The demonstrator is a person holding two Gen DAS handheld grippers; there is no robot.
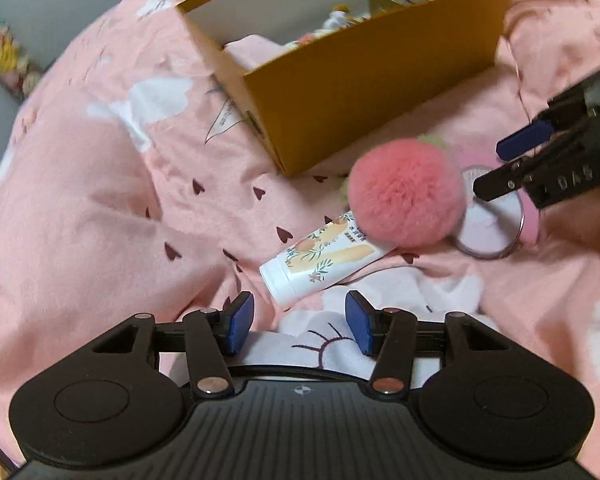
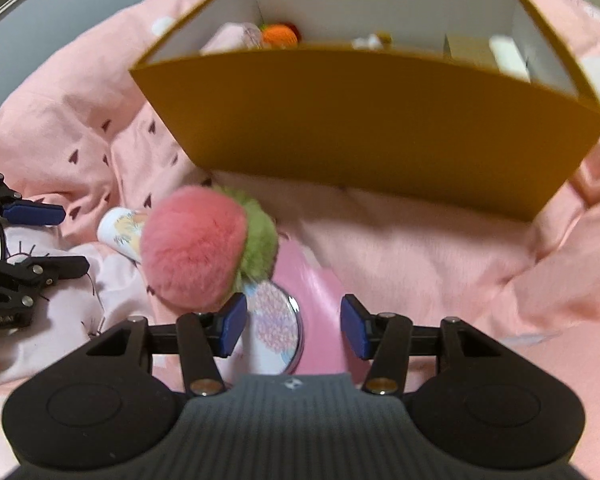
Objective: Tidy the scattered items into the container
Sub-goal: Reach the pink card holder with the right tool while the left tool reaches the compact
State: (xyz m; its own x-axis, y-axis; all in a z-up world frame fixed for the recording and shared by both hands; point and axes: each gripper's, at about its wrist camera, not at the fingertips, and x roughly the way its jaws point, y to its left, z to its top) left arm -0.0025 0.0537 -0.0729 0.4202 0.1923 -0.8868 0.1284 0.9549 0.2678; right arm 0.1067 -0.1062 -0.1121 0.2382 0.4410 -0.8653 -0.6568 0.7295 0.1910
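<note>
A mustard cardboard box (image 1: 364, 92) (image 2: 372, 128) stands on a pink bedspread and holds several small items. In front of it lie a fluffy pink pom-pom with a green tuft (image 1: 406, 194) (image 2: 196, 248), a white printed tube (image 1: 320, 260) (image 2: 120, 230) and a round floral compact mirror (image 1: 490, 220) (image 2: 274, 330). My left gripper (image 1: 298, 324) is open and empty, just short of the tube's cap. My right gripper (image 2: 292, 324) is open, with the mirror between its fingers and the pom-pom at its left finger. In the left wrist view the right gripper (image 1: 500, 168) reaches over the mirror.
The pink bedspread (image 1: 100, 208) is rumpled, with white cartoon patches and dark hearts. A grey wall and a row of colourful small things (image 1: 4, 56) sit at the far left. A flat pink sheet (image 2: 320, 280) lies under the mirror.
</note>
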